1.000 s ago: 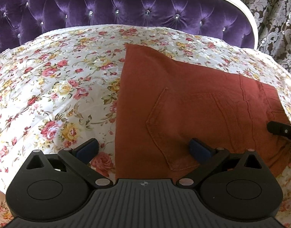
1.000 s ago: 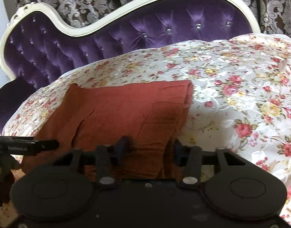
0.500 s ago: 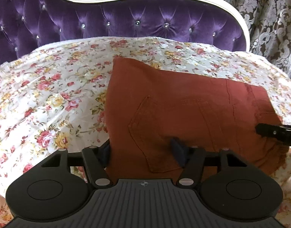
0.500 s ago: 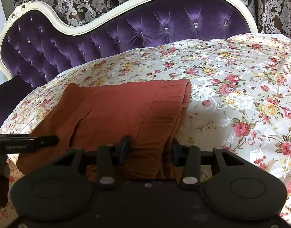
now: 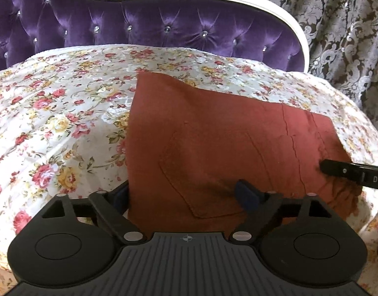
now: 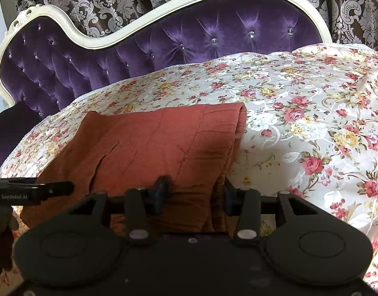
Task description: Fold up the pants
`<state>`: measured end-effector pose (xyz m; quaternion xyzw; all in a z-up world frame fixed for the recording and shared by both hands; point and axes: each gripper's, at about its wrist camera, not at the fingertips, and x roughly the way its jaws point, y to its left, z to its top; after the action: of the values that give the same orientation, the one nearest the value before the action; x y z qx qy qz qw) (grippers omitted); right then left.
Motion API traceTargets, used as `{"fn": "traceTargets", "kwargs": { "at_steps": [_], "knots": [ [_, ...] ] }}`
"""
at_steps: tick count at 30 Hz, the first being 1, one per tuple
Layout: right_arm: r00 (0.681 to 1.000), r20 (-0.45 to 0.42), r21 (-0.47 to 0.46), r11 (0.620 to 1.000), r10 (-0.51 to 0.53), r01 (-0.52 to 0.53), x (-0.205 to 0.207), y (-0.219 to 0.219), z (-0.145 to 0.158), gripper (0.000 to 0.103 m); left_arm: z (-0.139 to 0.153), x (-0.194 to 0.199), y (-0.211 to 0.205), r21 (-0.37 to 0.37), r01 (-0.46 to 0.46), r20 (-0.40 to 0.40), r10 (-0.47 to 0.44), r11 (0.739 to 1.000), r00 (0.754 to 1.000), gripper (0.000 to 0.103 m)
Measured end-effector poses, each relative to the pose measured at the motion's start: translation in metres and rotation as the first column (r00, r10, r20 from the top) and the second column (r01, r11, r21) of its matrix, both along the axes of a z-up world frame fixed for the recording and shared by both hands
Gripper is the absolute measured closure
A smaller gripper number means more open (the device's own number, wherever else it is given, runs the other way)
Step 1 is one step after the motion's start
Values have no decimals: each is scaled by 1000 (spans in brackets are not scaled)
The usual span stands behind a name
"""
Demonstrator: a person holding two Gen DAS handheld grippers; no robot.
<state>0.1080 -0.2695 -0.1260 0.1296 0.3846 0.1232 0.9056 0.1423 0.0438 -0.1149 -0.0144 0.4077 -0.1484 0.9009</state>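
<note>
- The left gripper [image 5: 185, 194] is let go. Its jaws have just been opening. The left edge of the pants [image 5: 213, 135] lies between the fingers, but the pads are not squeezing it.
- The right gripper [image 6: 193, 193] looks pinched on a thick bunch of the pants, at the 6 o'clock side of its view.
- The pants are rust red. They are folded into a flat block on the flowery bed cover [image 5: 53, 123]. In the left view they fill the middle and reach to 3 o'clock.
- What could go wrong: only one side is held. If the right gripper pulls or lifts now, I think the loose left side could drag and the fold could slide open.
- The left fingers are very near the cloth. If they move away fast, they could snag the edge and mess up the layers.
- The bed cover looks shiny and smooth, so the pants may slip on it.
- There are no boxes or baskets here. The only thing that holds stuff is the back pocket [image 5: 208, 172], at 6 o'clock in the left view. It lies flat, and I see nothing in it.
- The purple headboard [image 5: 164, 29] is at 12 o'clock, well away from the pants.
</note>
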Motion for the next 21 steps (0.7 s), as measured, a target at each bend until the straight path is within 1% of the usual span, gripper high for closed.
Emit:
{"fn": "traceTargets", "kwargs": {
  "at_steps": [5,9,10,11,12,13,15,16,18,21],
  "knots": [
    [1000,1,1,1000,0,0,0,0,0,56,2,10,0,-6,8,-6,-9,1000,1000,12],
    [1000,-2,0,1000,-1,1,0,1,0,56,4,22,1,-24,-23,-34,22,999,999,14],
    [1000,-4,-3,1000,-2,2,0,1,1,56,5,23,1,-26,-37,-34,36,999,999,29],
    [1000,-7,-8,1000,-2,2,1,2,2,56,7,22,0,-20,-59,-18,58,998,998,41],
    [1000,-8,-19,1000,-3,3,1,3,4,57,8,20,0,2,-86,2,86,996,996,62],
    [1000,-6,-32,999,-6,6,1,5,7,58,9,18,1,9,-94,16,94,996,995,70],
    [1000,27,-81,997,10,-7,-2,15,18,71,14,11,6,-19,-101,48,102,995,994,80],
    [998,52,-114,993,30,-24,-5,21,25,73,18,6,8,-24,-106,69,108,994,992,86],
    [993,96,-164,985,69,-53,-10,31,40,77,29,0,7,-21,-120,108,122,992,987,87],
    [983,156,-179,981,100,-72,-7,38,63,79,52,-4,2,-14,-111,185,112,994,976,89]
  ]
}}
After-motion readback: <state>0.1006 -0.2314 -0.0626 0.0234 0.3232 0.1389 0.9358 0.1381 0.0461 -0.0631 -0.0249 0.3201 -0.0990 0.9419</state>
